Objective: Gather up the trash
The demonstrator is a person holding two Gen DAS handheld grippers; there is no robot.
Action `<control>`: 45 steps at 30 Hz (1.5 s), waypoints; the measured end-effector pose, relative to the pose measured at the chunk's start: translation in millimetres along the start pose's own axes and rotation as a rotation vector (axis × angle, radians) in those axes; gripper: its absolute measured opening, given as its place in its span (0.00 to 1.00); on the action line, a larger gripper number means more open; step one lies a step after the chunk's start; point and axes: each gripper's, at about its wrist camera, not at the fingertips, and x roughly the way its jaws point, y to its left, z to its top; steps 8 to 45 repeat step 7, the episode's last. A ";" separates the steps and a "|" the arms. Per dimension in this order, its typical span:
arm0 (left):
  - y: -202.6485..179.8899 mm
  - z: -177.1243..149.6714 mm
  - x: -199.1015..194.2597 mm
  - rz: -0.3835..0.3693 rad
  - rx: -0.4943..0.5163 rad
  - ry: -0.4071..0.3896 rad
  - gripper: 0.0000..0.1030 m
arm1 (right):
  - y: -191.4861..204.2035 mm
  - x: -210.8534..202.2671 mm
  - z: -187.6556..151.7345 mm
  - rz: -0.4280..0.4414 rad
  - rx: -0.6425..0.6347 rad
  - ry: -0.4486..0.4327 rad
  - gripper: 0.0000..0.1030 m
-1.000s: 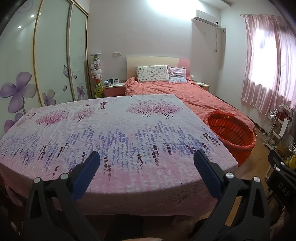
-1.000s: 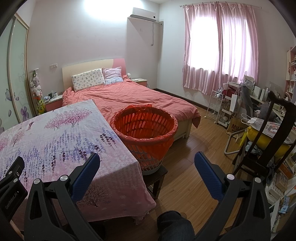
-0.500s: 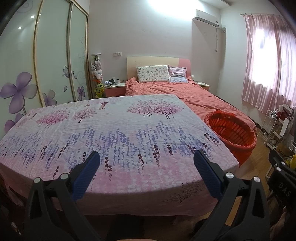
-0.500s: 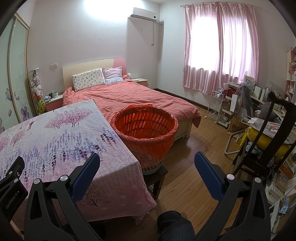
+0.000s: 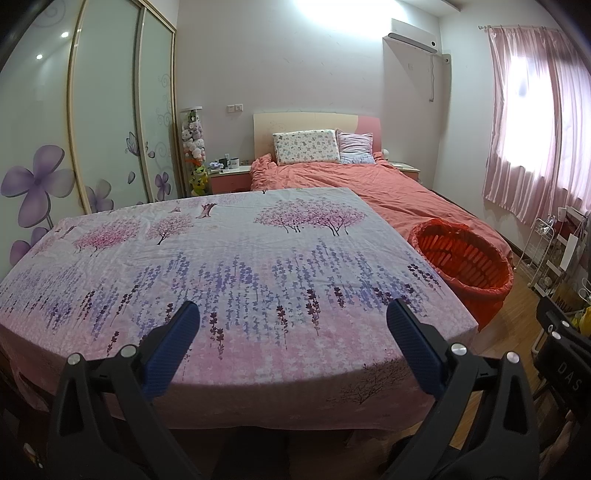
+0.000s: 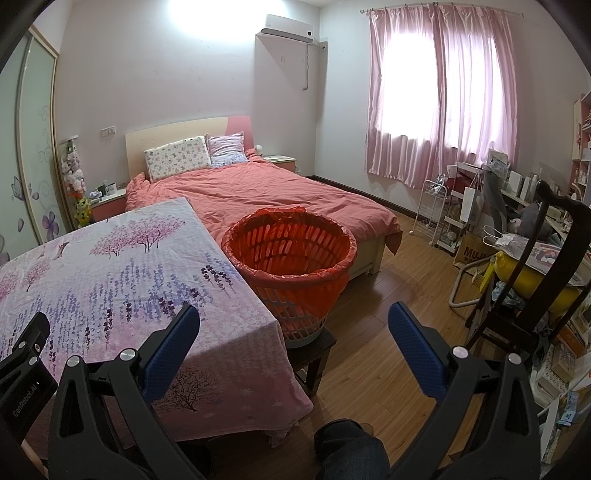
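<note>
Two sets of black tongs with blue ribbed pads appear, one per wrist view, both spread wide and holding nothing. Left tongs (image 5: 291, 321) hover over the near edge of the bench (image 5: 240, 266), which is draped in a pink and lilac cloth printed with lavender stems and blossom trees. Right tongs (image 6: 293, 323) hover past the bench's right corner (image 6: 236, 332), above the brown wooden plank floor (image 6: 373, 354).

Task receptacle: a round slotted plastic basket lined with a red-orange plastic bag (image 6: 291, 254), standing on a small dark wooden stool (image 6: 314, 354) just beside the bench's right edge and near the foot of the bed. From the left wrist view the same basket (image 5: 463, 258) shows beyond the bench's far right corner. No loose trash can be made out on the cloth.

Surroundings: a bed with a coral quilt (image 6: 266, 192) and two patterned pillows (image 6: 177, 157); pink satin curtains (image 6: 439, 96) over a bright window; a white wall-mounted air conditioner (image 6: 286, 29); sliding frosted wardrobe doors with purple flower decals (image 5: 107, 122); a dark wooden chair (image 6: 532, 273) at right among cluttered items.
</note>
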 end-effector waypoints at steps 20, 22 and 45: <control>0.3 0.2 0.1 0.000 0.001 0.000 0.96 | 0.0 -0.1 -0.2 -0.001 0.000 0.001 0.98; 0.3 0.2 0.1 0.000 0.001 0.000 0.96 | 0.0 -0.1 -0.2 -0.001 0.000 0.001 0.98; 0.3 0.2 0.1 0.000 0.001 0.000 0.96 | 0.0 -0.1 -0.2 -0.001 0.000 0.001 0.98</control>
